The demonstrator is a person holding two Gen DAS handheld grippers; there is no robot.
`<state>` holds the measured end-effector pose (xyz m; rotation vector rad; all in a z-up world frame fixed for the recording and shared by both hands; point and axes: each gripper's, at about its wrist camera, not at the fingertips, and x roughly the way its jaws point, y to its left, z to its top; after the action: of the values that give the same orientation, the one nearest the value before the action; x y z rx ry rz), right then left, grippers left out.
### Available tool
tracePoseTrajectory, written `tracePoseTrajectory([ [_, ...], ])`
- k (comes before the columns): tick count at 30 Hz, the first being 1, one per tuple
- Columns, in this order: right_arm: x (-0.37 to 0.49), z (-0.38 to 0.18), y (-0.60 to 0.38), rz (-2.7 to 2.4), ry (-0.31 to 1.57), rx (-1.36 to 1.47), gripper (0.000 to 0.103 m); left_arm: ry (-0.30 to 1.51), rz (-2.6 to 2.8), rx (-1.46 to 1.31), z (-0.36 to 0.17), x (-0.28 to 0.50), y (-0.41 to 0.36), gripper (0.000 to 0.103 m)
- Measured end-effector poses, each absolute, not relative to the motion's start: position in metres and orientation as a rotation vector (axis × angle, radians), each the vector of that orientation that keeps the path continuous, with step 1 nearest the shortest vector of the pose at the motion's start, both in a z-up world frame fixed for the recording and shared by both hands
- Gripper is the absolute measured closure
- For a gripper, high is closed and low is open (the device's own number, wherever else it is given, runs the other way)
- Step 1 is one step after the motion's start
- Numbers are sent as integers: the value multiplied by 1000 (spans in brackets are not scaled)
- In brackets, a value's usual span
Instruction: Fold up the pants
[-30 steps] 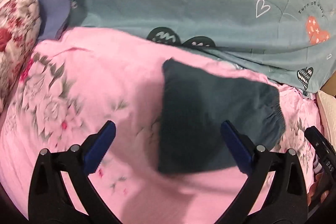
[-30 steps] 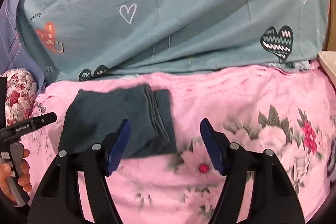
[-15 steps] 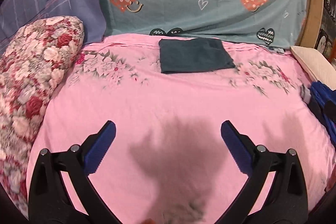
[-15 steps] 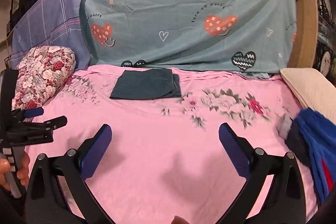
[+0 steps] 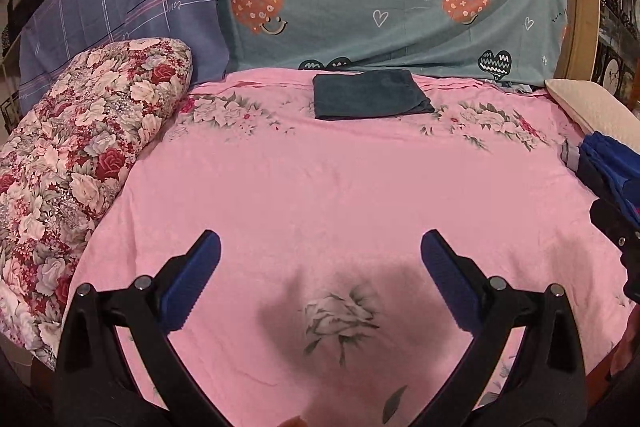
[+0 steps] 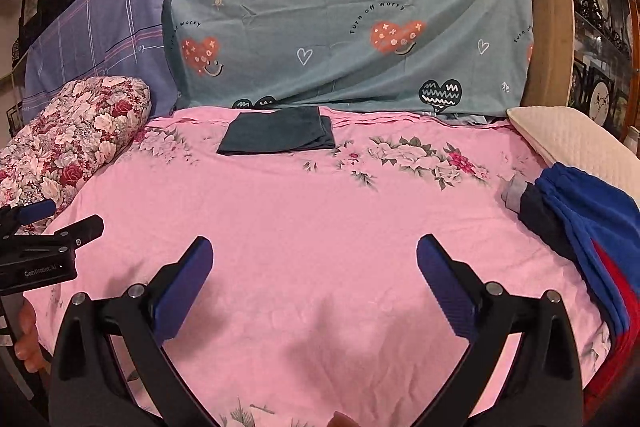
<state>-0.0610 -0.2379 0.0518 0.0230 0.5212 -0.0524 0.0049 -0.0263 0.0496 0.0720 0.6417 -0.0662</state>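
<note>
Pants folded, both grippers wide open w/ nothing held

Pants (image 5: 370, 94) lie as a dark teal folded rectangle at the far end of the bed, well ahead of my left fingers (image 5: 192, 281) and about centred on the gap between them. From the right wrist cam the same pants (image 6: 278, 137) sit far ahead and a bit over toward the left-hand finger. They rest flat on the pink floral sheet (image 5: 320, 195), w/ the far edge just beside the teal heart-print cloth (image 5: 392, 7) draped upright behind the bed.

Left gripper (image 5: 320, 281): fingers spread wide, nothing between them, only pink sheet and a grey flower print below the gap. Right gripper (image 6: 314, 289): same, fingers (image 6: 444, 291) spread wide, holding nothing, bare pink sheet under them. Neither touches the pants.

Outboard of my left-hand finger in the left cam is a rolled red-and-white floral quilt (image 5: 80, 155), w/ a purple plaid cloth (image 5: 128, 11) behind it. Out past the right-hand finger in the right cam is a pile of blue and red clothes (image 6: 592, 239) at the bed's edge, and beyond it a cream quilted pillow (image 6: 572, 143).

Right cam also catches the left gripper body at its left edge, black w/ a blue pad, and part of the hand (image 6: 26, 337) holding it.
</note>
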Motion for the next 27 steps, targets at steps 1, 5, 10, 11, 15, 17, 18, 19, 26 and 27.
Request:
tracePoseTrajectory([
  [1,-62,52,-238,-59,520,21,1,638,-62,70,50,3,-26,2],
  [5,-64,51,-241,-74,517,31,1,618,-42,73,52,-2,-24,2],
  [10,-63,48,-243,-76,526,43,1,624,-43,75,51,-2,-25,2],
  [11,-63,48,-243,-75,527,41,1,620,-39,81,51,-2,-26,2],
  [15,-64,44,-242,-63,540,39,1,622,-39,88,50,-2,-27,2],
  [17,-63,42,-240,-56,545,40,1,618,-31,102,50,-3,-29,2],
  [18,-63,42,-239,-53,546,39,1,618,-31,104,50,-3,-29,2],
  [19,-64,42,-238,-50,545,37,1,618,-33,104,50,-3,-30,2],
  [26,-66,41,-237,-49,543,26,1,600,-22,83,50,-5,-26,2],
  [27,-66,41,-237,-51,543,25,1,597,-17,84,50,-5,-25,2],
])
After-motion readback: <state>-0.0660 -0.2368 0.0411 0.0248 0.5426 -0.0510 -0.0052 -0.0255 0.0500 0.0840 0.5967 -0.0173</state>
